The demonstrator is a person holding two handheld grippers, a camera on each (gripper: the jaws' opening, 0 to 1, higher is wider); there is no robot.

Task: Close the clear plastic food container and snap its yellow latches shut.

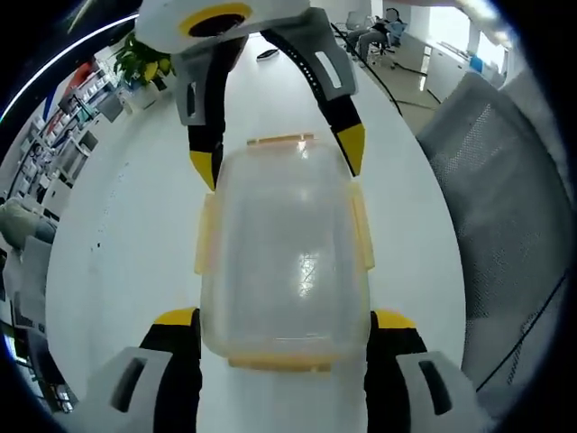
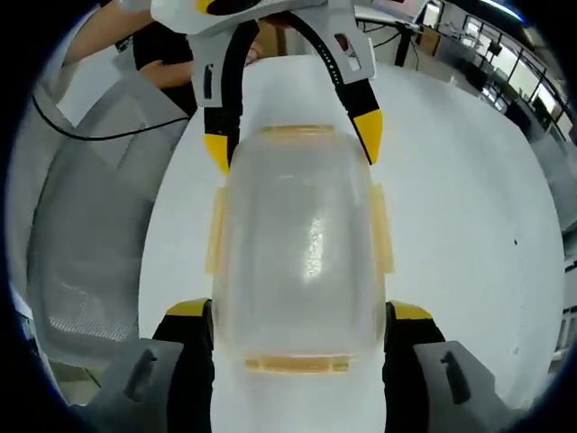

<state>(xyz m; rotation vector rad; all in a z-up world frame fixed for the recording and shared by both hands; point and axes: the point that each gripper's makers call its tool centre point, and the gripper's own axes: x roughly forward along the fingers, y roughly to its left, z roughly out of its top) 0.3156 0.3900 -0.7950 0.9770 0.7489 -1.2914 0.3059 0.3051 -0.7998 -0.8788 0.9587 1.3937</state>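
Observation:
The clear plastic container lies lid-on on the white table, with pale yellow latches along its sides and ends. My left gripper is open, its yellow-tipped jaws straddling the near end of the box. From the far side my right gripper reaches in, jaws either side of the far end. In the right gripper view the same container lies between my right gripper jaws, also open, and my left gripper flanks the opposite end. I cannot tell whether any fingertip presses the box.
A grey mesh office chair stands close to the table's edge, seen again as the chair in the right gripper view. A potted plant sits at the table's far end. A person's arm shows behind the left gripper.

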